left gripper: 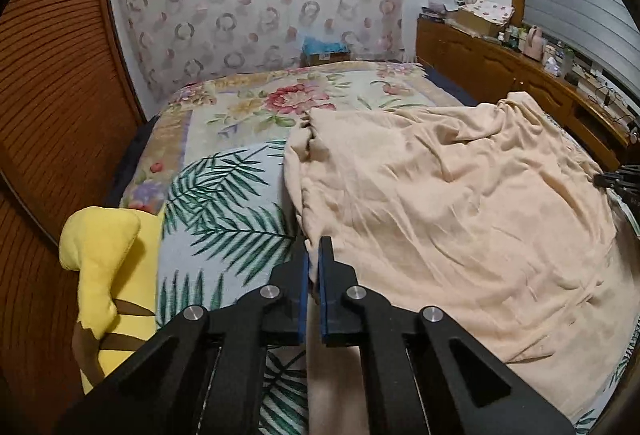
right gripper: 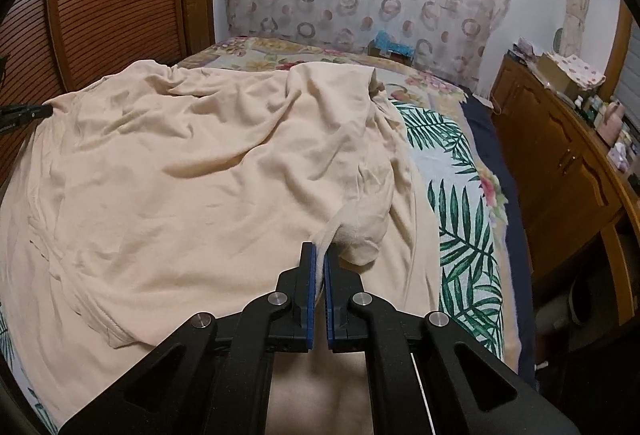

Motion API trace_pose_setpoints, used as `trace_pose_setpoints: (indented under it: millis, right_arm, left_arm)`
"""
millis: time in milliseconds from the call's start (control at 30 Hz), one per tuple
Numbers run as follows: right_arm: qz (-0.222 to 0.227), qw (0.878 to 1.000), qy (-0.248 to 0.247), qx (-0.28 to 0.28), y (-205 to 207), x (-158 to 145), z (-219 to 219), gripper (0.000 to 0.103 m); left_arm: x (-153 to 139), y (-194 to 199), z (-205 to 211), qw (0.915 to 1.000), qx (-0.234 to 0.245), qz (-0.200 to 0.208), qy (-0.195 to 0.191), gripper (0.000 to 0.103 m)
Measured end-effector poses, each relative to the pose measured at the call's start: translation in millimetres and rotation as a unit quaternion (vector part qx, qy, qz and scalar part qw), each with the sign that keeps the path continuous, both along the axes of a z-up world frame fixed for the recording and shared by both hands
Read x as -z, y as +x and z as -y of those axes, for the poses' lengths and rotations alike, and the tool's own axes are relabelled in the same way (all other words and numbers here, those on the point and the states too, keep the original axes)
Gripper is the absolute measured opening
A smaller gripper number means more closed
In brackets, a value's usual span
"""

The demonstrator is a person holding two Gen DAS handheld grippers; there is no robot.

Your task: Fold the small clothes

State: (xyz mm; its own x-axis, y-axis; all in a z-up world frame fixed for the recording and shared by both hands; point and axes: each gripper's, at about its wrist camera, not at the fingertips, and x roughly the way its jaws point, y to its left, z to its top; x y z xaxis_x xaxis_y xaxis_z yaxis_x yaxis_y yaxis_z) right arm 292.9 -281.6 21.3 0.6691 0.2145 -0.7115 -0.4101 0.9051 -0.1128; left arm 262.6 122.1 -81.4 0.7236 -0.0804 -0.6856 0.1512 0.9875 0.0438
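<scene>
Although the beige garment (right gripper: pixel 208 171) lies spread and creased on the bed (left gripper: pixel 248 103), no fold shows yet, so nearly all the work looks undone. The left gripper (left gripper: pixel 314 259) is pinched on the cloth's near left edge, the right gripper (right gripper: pixel 319 263) clamped on a raised tuck (likely a sleeve). Both point forward and steeply downward.
</scene>
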Motion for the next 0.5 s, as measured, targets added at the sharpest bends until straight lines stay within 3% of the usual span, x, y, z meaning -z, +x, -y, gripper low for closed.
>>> trace_pose_setpoints:
  millis: [133, 500]
  right_arm:
    - [-0.004, 1.000, -0.001, 0.000, -1, 4, 0, 0.003]
    - [-0.014, 1.000, 0.001, 0.002, 1, 10, 3, 0.003]
  left_arm:
    - [6, 3, -1, 0.9997, -0.010, -0.008, 0.020, 0.005]
    - [15, 6, 10, 0.9994, 0.013, -0.029, 0.016, 0.004]
